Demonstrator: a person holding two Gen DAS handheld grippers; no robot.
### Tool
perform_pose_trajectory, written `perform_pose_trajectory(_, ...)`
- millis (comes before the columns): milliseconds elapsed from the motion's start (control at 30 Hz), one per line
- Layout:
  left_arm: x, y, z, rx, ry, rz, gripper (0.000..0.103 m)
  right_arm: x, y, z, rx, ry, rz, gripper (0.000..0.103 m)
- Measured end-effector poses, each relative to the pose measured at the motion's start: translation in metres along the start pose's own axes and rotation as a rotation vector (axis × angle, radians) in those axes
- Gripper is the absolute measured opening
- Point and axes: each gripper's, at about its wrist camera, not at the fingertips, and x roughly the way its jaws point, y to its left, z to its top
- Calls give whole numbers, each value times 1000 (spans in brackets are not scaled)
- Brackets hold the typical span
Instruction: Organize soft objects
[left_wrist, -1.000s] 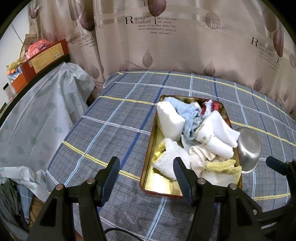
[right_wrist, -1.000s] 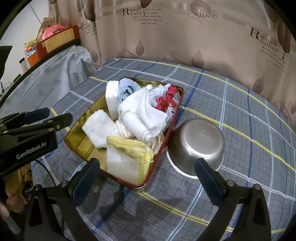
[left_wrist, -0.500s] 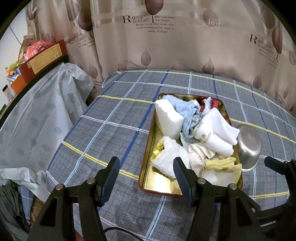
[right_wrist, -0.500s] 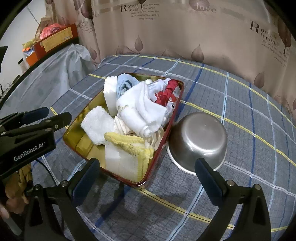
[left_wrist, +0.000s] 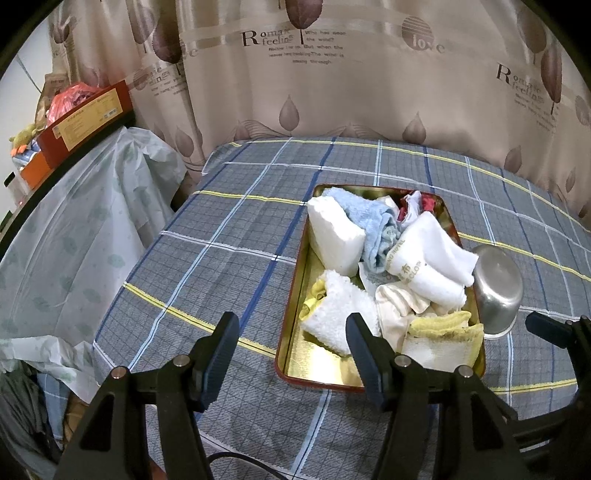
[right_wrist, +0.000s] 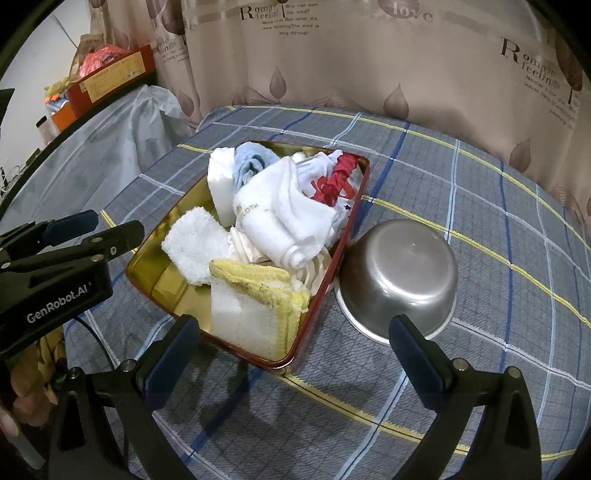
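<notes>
We are looking down at a table under a grey plaid cloth (left_wrist: 229, 236), and right of centre in the left wrist view sits a red-rimmed gold tray (left_wrist: 295, 295) heaped with soft things. At its upper left stands a white folded block (left_wrist: 332, 236), a light blue towel (left_wrist: 373, 221) bunched against its right side. There is a rolled white cloth with gold lettering (left_wrist: 428, 262) across the middle of the heap, and a scrap of red fabric (left_wrist: 428, 201) peeks out at the tray's far corner. Lower down we have a fluffy white washcloth (left_wrist: 336, 314), and at the tray's lower right a yellow-edged cloth (left_wrist: 443, 332) folded over. Just beside the tray's right rim a steel bowl (left_wrist: 495, 288) lies upside down on the plaid.

Our left gripper (left_wrist: 291, 347) fills the bottom of that frame with its jaws spread wide and nothing between them; the right-hand finger overlaps the tray's near edge in the picture, the other hangs over bare cloth.

Over to the right wrist view: the right gripper (right_wrist: 291, 350) is wide open too and holds nothing, one finger in front of the tray's near corner, the other in front of the bowl's rim. The tray sits centre-left here, the bowl at centre-right, so close to the rim that we cannot say whether they meet. The left gripper's black body pokes in from the left edge.

Behind the table hangs a beige curtain (left_wrist: 332, 74) printed with leaves and words, and at upper left a red box (left_wrist: 85, 118) sits on a surface draped in plastic sheeting (left_wrist: 74, 236)
</notes>
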Motion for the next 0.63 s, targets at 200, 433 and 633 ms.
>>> perform_pose_trajectory(200, 1, -2, -1, 18, 0, -3, 62, 0, 0, -1, -2, 0, 0, 101)
perform_pose_trajectory(433, 1, -4, -1, 33, -8, -17, 62, 0, 3, -1, -5, 6, -1, 101)
perform_pose_trajectory(633, 2, -3, 0, 27, -1, -18, 61, 0, 4, -1, -5, 6, -2, 101)
